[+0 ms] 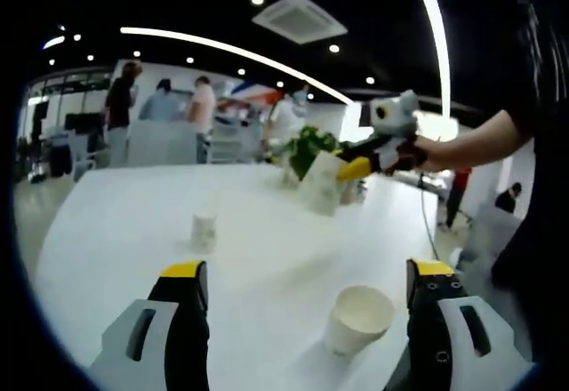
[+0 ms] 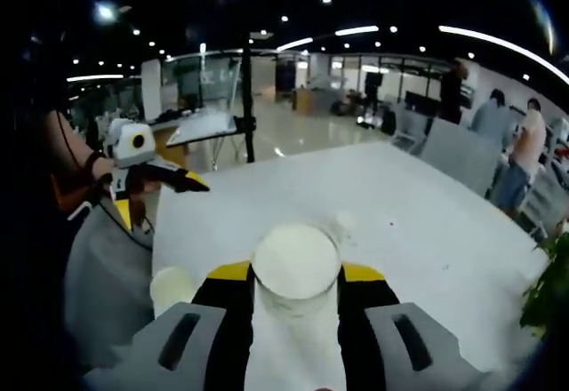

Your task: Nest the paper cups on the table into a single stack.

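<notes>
While right claw (image 2: 296,295) clamps white paper cup (image 2: 296,271) | left claw (image 1: 307,298) apart

My left gripper (image 1: 307,298) hangs low with its jaws spread wide apart. My right gripper (image 2: 296,298) is raised, jaws pressed against a cup (image 2: 296,271), my bare forearm (image 1: 467,142) reaching out behind it.

A green potted plant (image 1: 307,147) stands at the far edge of the white table (image 1: 133,222). Beyond the table, several people (image 1: 164,102) stand by grey partitions (image 1: 160,142). Above the table, a ceiling air-conditioning vent (image 1: 298,18) sits between long light strips (image 1: 231,51) and small round lights.
</notes>
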### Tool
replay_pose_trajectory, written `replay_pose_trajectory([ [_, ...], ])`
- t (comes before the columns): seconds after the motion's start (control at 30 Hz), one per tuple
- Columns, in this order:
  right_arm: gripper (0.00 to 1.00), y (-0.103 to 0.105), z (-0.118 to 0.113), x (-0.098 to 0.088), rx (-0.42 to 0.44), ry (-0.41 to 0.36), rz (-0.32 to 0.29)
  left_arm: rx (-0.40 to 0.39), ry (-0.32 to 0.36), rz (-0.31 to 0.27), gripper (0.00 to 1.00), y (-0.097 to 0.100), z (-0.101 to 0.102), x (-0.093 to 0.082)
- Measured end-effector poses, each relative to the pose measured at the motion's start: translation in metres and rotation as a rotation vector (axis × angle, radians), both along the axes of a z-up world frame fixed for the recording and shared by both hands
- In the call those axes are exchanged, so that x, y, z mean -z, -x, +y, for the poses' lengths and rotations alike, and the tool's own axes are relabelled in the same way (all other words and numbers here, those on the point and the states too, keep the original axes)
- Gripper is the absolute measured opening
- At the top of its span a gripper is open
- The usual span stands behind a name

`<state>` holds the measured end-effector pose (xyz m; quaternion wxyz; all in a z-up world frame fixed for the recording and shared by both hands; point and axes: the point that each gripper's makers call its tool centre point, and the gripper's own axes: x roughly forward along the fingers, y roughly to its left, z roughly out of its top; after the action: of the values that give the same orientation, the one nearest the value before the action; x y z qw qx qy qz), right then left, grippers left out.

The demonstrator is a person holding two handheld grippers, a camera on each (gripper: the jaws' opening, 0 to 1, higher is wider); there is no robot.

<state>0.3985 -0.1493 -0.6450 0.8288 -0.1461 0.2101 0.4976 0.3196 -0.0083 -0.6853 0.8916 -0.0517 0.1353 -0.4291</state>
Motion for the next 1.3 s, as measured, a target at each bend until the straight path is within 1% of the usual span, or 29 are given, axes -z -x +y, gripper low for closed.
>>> replay_pose_trajectory([
  [0.37, 0.33, 0.026, 0.025, -0.027, -0.035, -0.054, -0.026, 0.014, 0.002, -0.004, 0.91, 0.003, -0.002, -0.004],
  [0.5, 0.33, 0.034, 0.030, -0.032, -0.046, -0.068, -0.029, 0.026, -0.006, -0.001, 0.91, 0.004, -0.006, -0.003],
  [0.63, 0.33, 0.040, 0.033, -0.033, -0.050, -0.079, -0.027, 0.033, 0.002, 0.003, 0.91, 0.005, -0.008, -0.004],
  [0.77, 0.33, 0.047, 0.037, -0.041, -0.055, -0.094, -0.037, 0.043, 0.003, 0.002, 0.91, 0.006, -0.011, -0.006],
  [0.9, 0.33, 0.050, 0.041, -0.049, -0.057, -0.112, -0.049, 0.046, 0.012, -0.003, 0.91, 0.004, -0.011, -0.010],
  [0.93, 0.33, 0.051, 0.042, -0.052, -0.057, -0.118, -0.052, 0.049, 0.016, -0.009, 0.91, 0.004, -0.013, -0.013],
  [1.03, 0.33, 0.049, 0.044, -0.056, -0.056, -0.128, -0.055, 0.062, 0.019, -0.016, 0.91, 0.003, -0.017, -0.018],
  [1.17, 0.33, 0.048, 0.046, -0.060, -0.057, -0.136, -0.061, 0.076, 0.037, -0.007, 0.91, 0.003, -0.023, -0.022],
  [1.3, 0.33, 0.047, 0.049, -0.065, -0.060, -0.142, -0.072, 0.090, 0.037, -0.015, 0.92, 0.003, -0.027, -0.024],
])
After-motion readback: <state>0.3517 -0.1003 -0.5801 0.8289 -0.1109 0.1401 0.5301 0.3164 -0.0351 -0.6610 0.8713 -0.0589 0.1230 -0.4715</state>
